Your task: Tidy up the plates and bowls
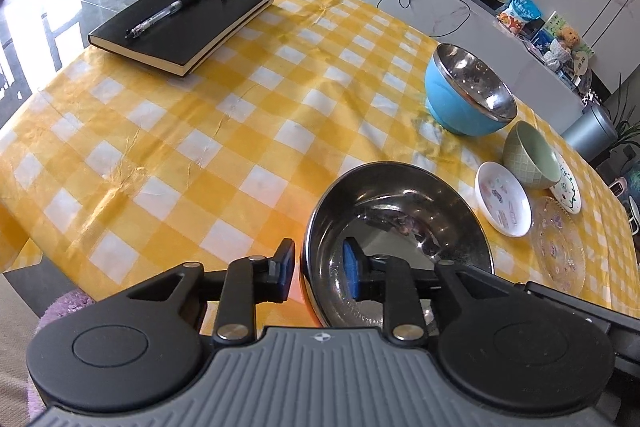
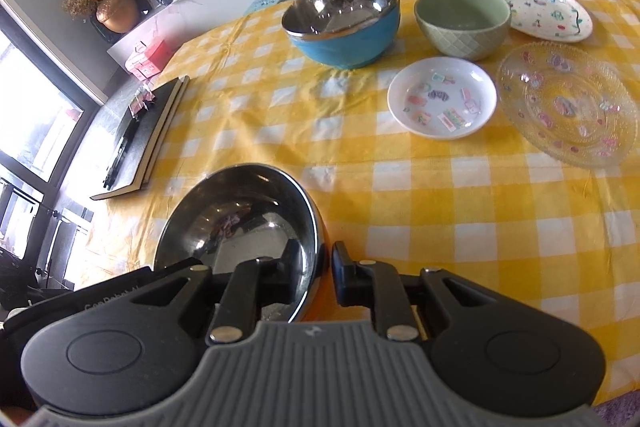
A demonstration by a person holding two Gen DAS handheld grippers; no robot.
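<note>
Loosely, left gripper [image 1: 316, 269] jaws part-open astride steel bowl [image 1: 400, 223] rim, right gripper [image 2: 316, 277] likewise, pads seemingly clear.

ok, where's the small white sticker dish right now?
In the right wrist view the sticker dish sits right of centre on the checked cloth, in front of the green bowl and just left of the glass plate.

I counted: bowls [image 2: 344, 23] 3 | plates [image 2: 442, 97] 3 | notebook [image 1: 180, 27] 1 | pen [image 1: 166, 13] 1
</note>
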